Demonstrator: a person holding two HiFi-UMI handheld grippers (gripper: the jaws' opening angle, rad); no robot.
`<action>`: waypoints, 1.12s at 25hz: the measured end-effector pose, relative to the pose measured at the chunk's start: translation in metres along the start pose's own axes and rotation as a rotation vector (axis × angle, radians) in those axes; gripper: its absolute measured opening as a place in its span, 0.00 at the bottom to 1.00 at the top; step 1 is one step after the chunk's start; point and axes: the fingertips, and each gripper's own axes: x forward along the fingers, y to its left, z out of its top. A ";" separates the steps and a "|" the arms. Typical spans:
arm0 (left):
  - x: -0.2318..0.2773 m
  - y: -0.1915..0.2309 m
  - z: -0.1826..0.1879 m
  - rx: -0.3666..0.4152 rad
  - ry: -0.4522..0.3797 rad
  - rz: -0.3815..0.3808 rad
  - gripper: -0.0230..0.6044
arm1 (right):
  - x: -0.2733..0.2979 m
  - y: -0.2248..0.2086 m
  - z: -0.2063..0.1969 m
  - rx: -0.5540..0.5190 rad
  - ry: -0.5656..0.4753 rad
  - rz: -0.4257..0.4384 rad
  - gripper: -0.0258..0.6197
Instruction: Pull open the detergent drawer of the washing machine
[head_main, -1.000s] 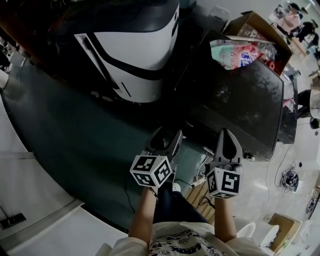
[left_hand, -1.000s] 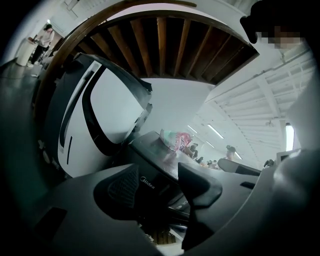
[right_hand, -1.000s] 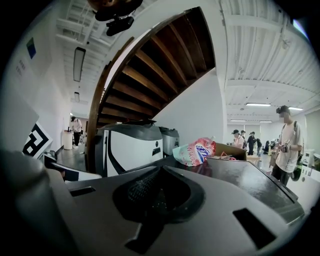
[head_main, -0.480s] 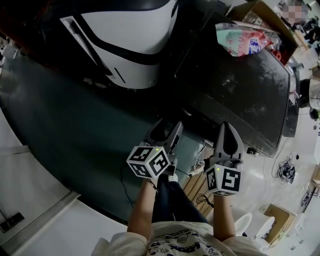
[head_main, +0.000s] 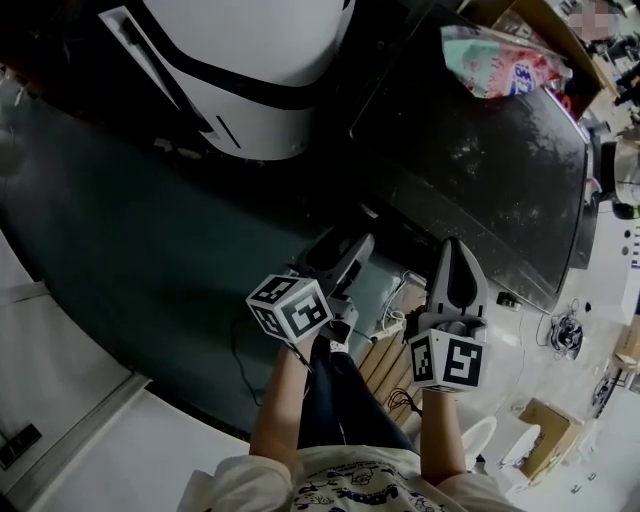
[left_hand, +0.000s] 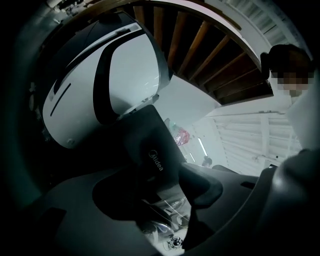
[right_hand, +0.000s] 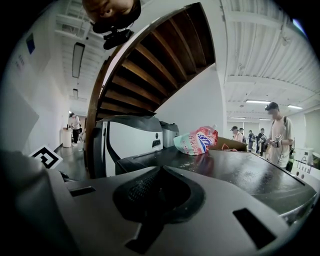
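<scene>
A dark machine with a glossy black top (head_main: 480, 170) stands ahead on the right; its dark panel (left_hand: 155, 150) reads "Midea" in the left gripper view. I cannot make out a detergent drawer in any view. My left gripper (head_main: 345, 245) hovers short of the machine's near left corner, its jaws a little apart with nothing between them (left_hand: 170, 205). The right gripper (head_main: 455, 255) hangs before the machine's near edge, apart from it, jaws shut and empty (right_hand: 160, 172).
A white machine with a black band (head_main: 250, 70) stands to the left of the dark one. A red and green detergent pouch (head_main: 500, 65) lies on the black top beside a cardboard box (head_main: 560, 30). Cables (head_main: 395, 320) trail on the floor below the grippers. People stand at the far right (right_hand: 277, 135).
The view has shifted, so both machines sit higher in the frame. The left gripper has tilted to the right. Both grippers stay at about the same place, holding nothing.
</scene>
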 end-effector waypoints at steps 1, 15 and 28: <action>0.002 0.003 -0.002 -0.010 -0.001 -0.007 0.43 | 0.001 0.000 -0.002 0.003 0.000 -0.002 0.06; 0.027 0.034 -0.016 -0.195 -0.052 -0.120 0.43 | 0.014 0.005 -0.028 0.027 0.000 -0.015 0.06; 0.040 0.038 -0.017 -0.287 -0.108 -0.272 0.43 | 0.021 -0.003 -0.037 0.056 -0.029 -0.047 0.06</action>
